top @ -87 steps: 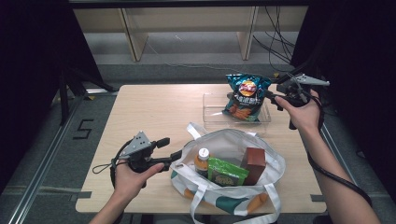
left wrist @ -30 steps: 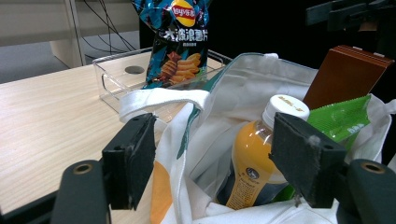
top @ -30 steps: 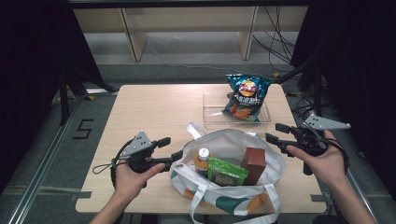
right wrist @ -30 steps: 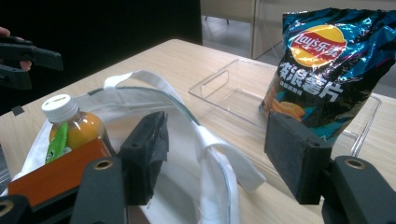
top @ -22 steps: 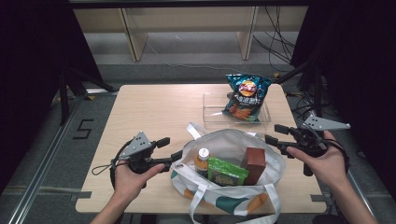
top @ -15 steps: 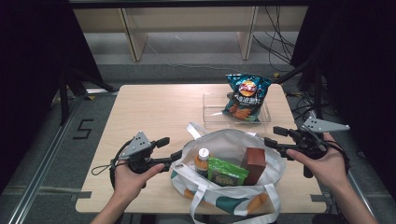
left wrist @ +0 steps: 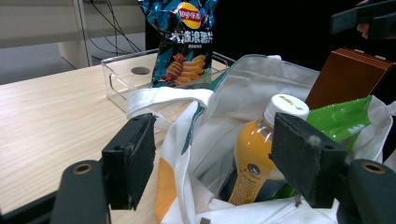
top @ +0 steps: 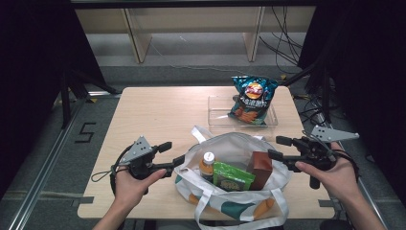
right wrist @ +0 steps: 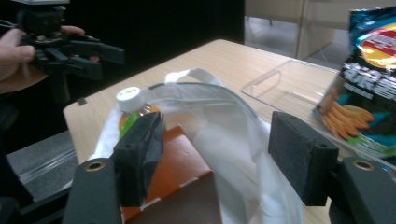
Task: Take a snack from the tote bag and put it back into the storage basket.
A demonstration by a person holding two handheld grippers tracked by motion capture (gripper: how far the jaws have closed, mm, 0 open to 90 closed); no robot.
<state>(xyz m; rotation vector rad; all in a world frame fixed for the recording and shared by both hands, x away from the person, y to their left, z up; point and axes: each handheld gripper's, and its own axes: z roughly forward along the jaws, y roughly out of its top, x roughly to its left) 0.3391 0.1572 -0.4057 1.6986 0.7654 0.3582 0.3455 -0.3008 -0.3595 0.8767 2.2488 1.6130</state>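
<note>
A white tote bag point(top: 230, 158) with green and orange patches is seen standing open at the near middle of the wooden table point(top: 163, 110); inside it an orange juice bottle point(top: 207, 165) with a white cap is stood upright at the left, a green snack packet point(top: 231, 176) is lodged in the middle, and a brown box point(top: 260, 168) is stood at the right. The left gripper point(top: 172, 152) is held just beside the bag's left edge, with its jaws spread wide and nothing pinched between them; in the left gripper view the bag's rim and the bottle are framed between the jaws, but no contact by the pads can be made out. The right gripper point(top: 276, 147) is held at the bag's right edge, near the brown box; its jaws have just been opening and are parted wide, with the bag's cloth seen beyond them and nothing gripped. At the far right of the table a clear plastic tray point(top: 218, 109) is set, and a blue bag of crisps point(top: 250, 99) is stood in it.
</note>
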